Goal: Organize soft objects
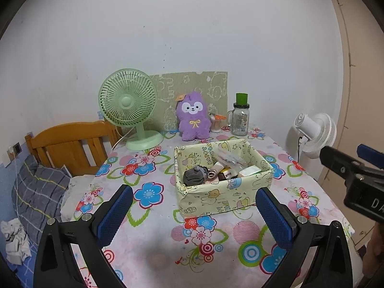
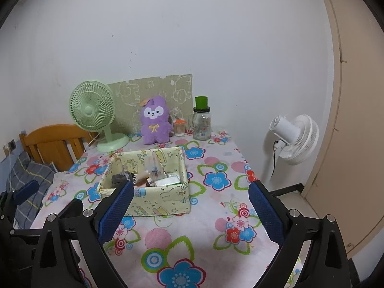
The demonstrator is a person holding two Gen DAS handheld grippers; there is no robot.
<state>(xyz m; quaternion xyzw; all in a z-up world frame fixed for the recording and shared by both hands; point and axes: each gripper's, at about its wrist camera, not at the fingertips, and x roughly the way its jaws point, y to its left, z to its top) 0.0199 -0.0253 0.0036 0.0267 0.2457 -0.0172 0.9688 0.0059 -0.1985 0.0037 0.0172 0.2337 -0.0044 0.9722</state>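
Note:
A purple plush toy [image 1: 192, 117] stands upright at the back of the flowered table [image 1: 153, 240], against a green card; it also shows in the right wrist view [image 2: 154, 124]. A pale yellow box [image 1: 223, 199] sits mid-table and holds a grey soft item [image 1: 193, 176] among several small things; the box shows in the right wrist view [image 2: 158, 199] too. My left gripper [image 1: 193, 213] is open and empty, just in front of the box. My right gripper [image 2: 190, 210] is open and empty, at the box's near right corner. The plush is far beyond both.
A green desk fan [image 1: 128, 105] stands at the back left. A glass jar with a green cap [image 1: 240, 117] and a small cotton-swab pot [image 1: 216, 123] stand at the back right. A white floor fan [image 2: 294, 139] is off the table's right edge. A wooden headboard [image 1: 69, 144] and bedding lie left.

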